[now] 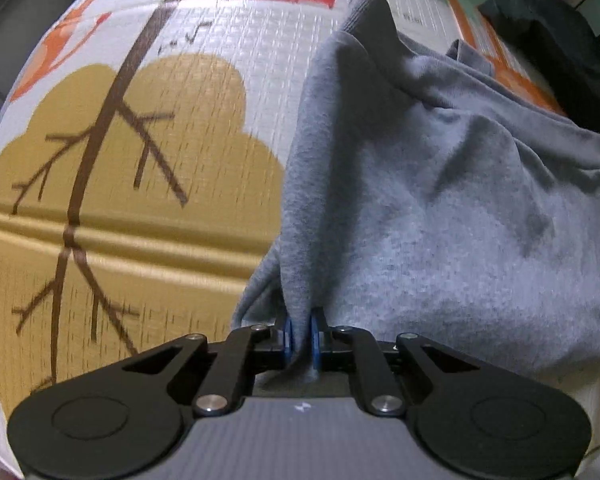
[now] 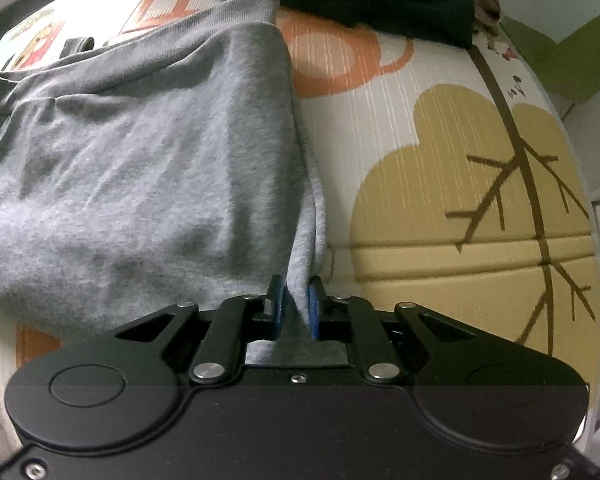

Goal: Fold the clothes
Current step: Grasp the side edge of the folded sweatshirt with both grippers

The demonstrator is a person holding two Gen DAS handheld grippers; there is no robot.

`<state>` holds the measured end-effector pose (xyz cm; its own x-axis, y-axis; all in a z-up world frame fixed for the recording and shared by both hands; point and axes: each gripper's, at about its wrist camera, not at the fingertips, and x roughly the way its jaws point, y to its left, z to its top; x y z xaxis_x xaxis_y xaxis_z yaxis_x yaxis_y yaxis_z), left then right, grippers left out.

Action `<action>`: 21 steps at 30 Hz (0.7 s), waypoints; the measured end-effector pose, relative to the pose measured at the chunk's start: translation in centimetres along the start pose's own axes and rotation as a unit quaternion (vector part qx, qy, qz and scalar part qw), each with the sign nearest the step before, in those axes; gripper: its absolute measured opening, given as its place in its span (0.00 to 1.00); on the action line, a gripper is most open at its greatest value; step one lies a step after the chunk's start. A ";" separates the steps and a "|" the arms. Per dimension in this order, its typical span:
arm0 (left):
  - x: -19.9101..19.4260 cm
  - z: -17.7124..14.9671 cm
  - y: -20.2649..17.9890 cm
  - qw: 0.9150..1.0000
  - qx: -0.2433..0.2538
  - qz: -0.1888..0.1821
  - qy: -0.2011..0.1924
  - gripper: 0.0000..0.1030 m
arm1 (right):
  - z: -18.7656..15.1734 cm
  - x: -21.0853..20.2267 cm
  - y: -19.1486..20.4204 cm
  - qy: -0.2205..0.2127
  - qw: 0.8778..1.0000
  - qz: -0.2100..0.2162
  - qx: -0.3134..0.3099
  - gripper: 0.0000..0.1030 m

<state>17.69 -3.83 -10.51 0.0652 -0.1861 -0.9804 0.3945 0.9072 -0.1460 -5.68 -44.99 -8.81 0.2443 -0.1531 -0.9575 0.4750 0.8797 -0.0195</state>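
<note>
Grey sweatshirt cloth fills the right of my left wrist view, lying on the play mat. My left claw is closed on its left edge, a ridge of fabric running straight ahead from the pads.

From the right wrist, the sweatshirt spreads left of my right claw, which pinches its right edge. Each claw holds one side, so the garment lies between them; I judge a forward fold is next.
</note>
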 end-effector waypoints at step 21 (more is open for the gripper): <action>-1.8 -8.2 1.9 1.000 0.000 0.005 0.030 0.10 | -10.5 -4.4 -1.6 0.004 1.000 0.021 0.018 0.10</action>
<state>10.82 1.28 -10.11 0.0141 -0.1535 -0.9880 0.3947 0.9088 -0.1356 -16.40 -40.95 -7.57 0.2575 -0.1133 -0.9596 0.4955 0.8681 0.0304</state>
